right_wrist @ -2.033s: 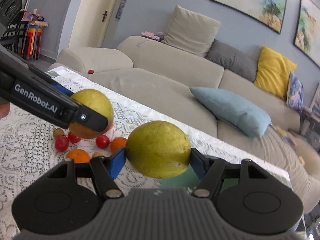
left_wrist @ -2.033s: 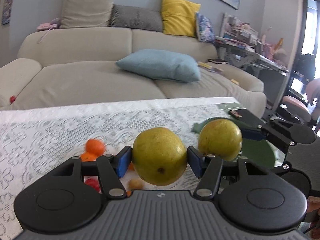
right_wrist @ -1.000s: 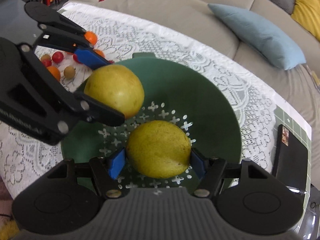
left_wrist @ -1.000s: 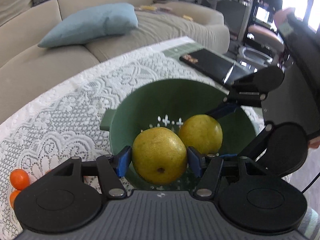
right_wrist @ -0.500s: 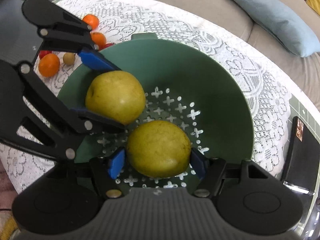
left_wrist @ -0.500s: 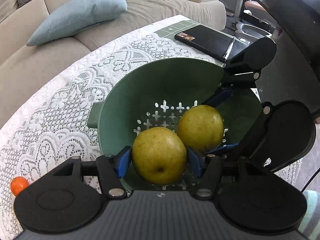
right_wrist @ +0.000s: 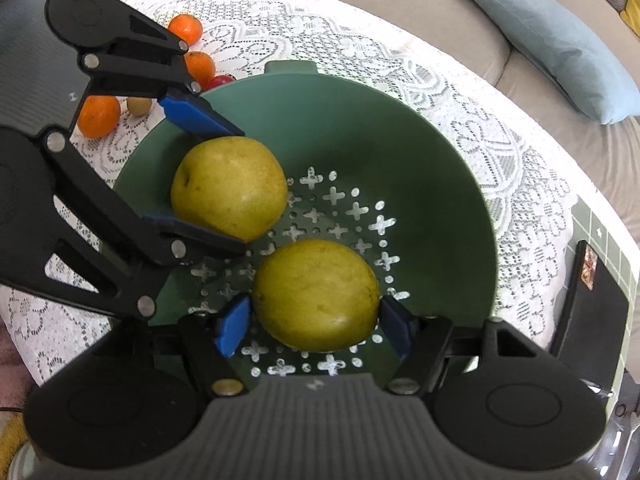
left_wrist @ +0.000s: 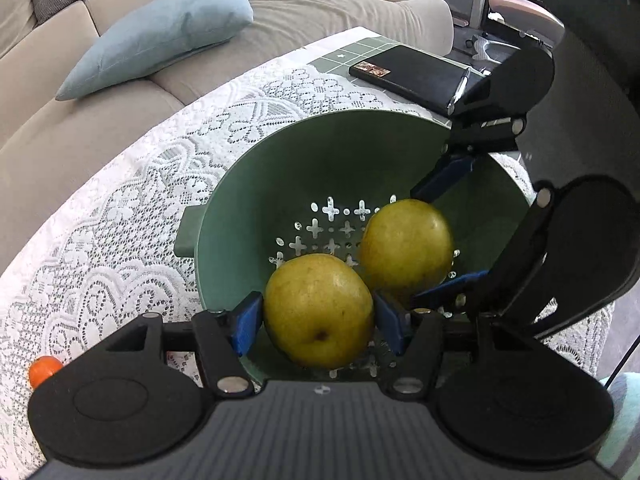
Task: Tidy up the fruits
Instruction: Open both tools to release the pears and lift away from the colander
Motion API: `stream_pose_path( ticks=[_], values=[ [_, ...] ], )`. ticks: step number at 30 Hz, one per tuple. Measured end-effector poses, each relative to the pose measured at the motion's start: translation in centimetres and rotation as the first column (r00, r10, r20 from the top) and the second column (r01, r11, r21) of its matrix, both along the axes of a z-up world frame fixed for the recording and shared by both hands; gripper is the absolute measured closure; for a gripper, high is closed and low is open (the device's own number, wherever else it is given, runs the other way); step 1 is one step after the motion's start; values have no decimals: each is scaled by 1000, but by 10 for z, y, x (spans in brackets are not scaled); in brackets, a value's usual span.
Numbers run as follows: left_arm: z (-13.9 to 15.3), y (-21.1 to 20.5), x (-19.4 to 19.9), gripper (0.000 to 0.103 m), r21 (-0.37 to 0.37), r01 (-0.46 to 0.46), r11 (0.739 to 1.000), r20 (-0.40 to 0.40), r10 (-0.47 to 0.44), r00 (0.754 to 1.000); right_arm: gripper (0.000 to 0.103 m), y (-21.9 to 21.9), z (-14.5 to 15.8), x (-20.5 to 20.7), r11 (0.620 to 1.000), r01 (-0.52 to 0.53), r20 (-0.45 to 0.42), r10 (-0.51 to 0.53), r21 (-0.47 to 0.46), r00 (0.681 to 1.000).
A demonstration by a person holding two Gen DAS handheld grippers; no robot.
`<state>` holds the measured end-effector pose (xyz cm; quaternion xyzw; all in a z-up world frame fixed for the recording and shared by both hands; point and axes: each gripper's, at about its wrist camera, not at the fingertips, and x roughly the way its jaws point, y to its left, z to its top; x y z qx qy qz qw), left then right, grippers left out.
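A green colander [left_wrist: 280,168] stands on the lace-covered table. Both grippers reach into it side by side. My left gripper [left_wrist: 317,312] has a yellow-green pear [left_wrist: 318,304] between its blue pads, which still touch it while the jaws are opening. In the right wrist view the left gripper [right_wrist: 236,190] comes in from the left with that pear [right_wrist: 230,188]. My right gripper [right_wrist: 316,316] is shut on a second pear [right_wrist: 316,292] low over the perforated bottom. The right gripper [left_wrist: 416,246] appears at the right of the left wrist view.
Left of the colander [right_wrist: 400,152] lie loose oranges [right_wrist: 98,116], a red fruit [right_wrist: 220,80] and a small brownish fruit [right_wrist: 139,105]. A black notebook [left_wrist: 416,76] lies near the table's right edge. Behind the table is a beige sofa with a blue cushion [left_wrist: 160,32].
Both grippers carried their pears from above the table over to the colander and down into it. In the last half second they tilted slightly further downward.
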<state>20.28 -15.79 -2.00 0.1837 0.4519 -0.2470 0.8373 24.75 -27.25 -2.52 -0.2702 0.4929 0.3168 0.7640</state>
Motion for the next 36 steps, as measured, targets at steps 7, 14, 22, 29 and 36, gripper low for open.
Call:
stream_pose_path(
  ticks=[7, 14, 22, 29, 36],
  values=[
    [5, -4, -6, 23, -2, 30, 1000, 23, -30, 999, 29, -7, 6, -4, 1000, 0, 12, 0, -18, 1000],
    [11, -5, -17, 23, -2, 39, 999, 65, -39, 997, 29, -13, 20, -12, 1000, 12, 52, -11, -20, 999],
    [34, 15, -41, 23, -54, 19, 998, 144, -11, 990, 20, -16, 47, -39, 998, 67, 197, -67, 8, 978],
    [53, 52, -70, 23, -139, -62, 988, 222, 92, 971, 16, -13, 64, -72, 969, 164, 343, -220, 186, 913],
    [60, 97, -104, 23, -230, -171, 958, 290, 235, 927, 15, 19, 58, -113, 916, 157, 397, -308, 368, 864]
  ],
)
